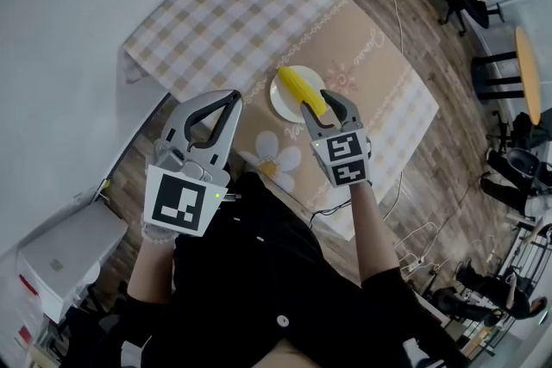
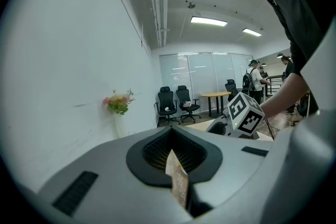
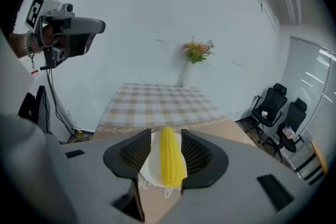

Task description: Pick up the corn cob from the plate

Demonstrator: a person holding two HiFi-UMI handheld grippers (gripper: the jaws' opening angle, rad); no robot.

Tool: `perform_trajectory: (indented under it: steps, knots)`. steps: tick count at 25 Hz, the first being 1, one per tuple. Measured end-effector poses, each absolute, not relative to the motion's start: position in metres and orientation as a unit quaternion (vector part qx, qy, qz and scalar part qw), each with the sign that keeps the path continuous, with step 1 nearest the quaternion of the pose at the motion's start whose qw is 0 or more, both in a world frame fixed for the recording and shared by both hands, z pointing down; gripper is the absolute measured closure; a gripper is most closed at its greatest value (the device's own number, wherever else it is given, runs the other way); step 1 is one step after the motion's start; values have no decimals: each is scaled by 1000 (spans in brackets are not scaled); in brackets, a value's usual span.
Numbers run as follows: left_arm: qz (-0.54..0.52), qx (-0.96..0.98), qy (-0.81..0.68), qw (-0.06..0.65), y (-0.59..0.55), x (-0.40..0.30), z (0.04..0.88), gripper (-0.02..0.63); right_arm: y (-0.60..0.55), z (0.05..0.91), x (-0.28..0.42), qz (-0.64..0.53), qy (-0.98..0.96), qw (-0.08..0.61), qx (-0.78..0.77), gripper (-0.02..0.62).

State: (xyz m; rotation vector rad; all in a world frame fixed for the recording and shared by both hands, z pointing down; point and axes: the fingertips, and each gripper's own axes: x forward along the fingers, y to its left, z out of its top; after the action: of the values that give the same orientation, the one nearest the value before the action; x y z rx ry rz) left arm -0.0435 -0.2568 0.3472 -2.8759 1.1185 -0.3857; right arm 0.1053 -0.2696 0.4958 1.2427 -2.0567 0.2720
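1. Status: the pick-up is not done. The corn cob (image 3: 170,162) lies on the plate (image 3: 148,169), and no part of it looks lifted.
2. Right gripper (image 3: 165,132): the jaws stand spread. In the right gripper view the cob runs lengthwise between them, in line with the way the gripper points. A strip of white plate shows between the cob and the left-hand pad. Contact on the other pad cannot be confirmed. No pinch is in place.
3. Left gripper (image 1: 235,96): the jaws are pressed together with nothing between them. It is held to the left of the right gripper, clear of the plate.
4. Remaining, as a judgement: seat the pads on both flanks of the cob, close, then raise it off the plate.
5. Cob appearance: bright yellow, without husk, long and rounded, narrowing toward the end farther from the right gripper. It lies nearer the right-hand pad than the middle of the gap.
6. The plate is white and round, directly below and ahead of the right gripper's jaws.
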Motion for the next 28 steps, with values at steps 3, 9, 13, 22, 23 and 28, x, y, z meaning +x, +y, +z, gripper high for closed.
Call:
perform_trajectory:
  steps: [3, 9, 13, 22, 23, 28]
  knots:
    - [-127, -921, 369, 16, -258, -48, 348, 594, -275, 512, 101, 115, -800, 372, 457, 380]
    - [-136, -912, 388, 15, -257, -56, 348, 594, -286, 546, 105, 121, -793, 416, 427, 365]
    - [-142, -906, 398, 12, -256, -63, 351, 594, -292, 565, 108, 131, -787, 437, 414, 360]
    - [-147, -900, 410, 7, -257, -67, 355, 594, -303, 599, 113, 168, -778, 460, 395, 350]
    - [-147, -900, 411, 6, -258, -66, 355, 594, -305, 602, 115, 173, -777, 462, 391, 348]
    - [-147, -898, 416, 4, -256, -69, 355, 594, -307, 615, 117, 181, -773, 475, 379, 347]
